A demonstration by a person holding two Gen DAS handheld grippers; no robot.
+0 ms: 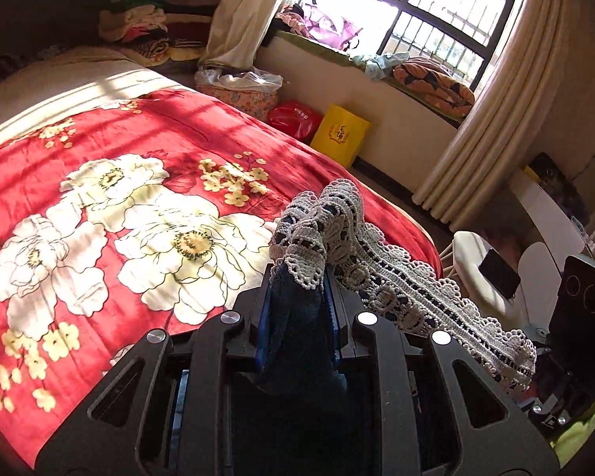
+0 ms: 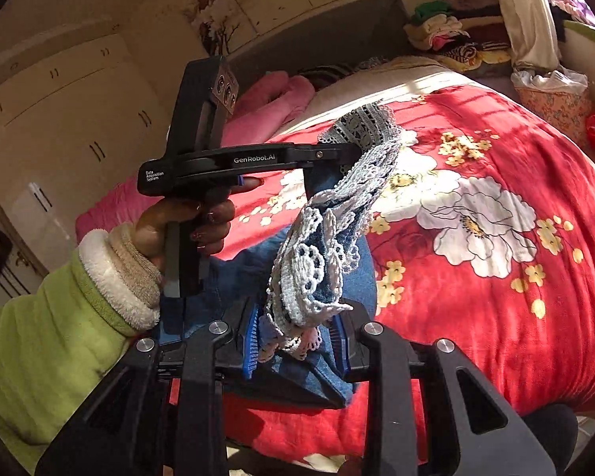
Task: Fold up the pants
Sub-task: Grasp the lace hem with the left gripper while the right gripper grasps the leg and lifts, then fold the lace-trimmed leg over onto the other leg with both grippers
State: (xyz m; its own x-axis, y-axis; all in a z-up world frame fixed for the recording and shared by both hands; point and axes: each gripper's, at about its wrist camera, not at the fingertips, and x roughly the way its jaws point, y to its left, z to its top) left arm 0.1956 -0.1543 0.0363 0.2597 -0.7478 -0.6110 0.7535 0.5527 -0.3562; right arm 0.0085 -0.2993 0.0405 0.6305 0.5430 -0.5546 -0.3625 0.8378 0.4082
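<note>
The dark blue denim pants with a white crochet lace trim [image 2: 317, 261] hang in the air above the near edge of the bed with the red flowered blanket [image 2: 496, 277]. The left gripper [image 1: 297, 281] and the right gripper [image 2: 297, 329] each have jaws clenched on the trim. The lace may tear or slip out, probably because it carries the weight.
</note>
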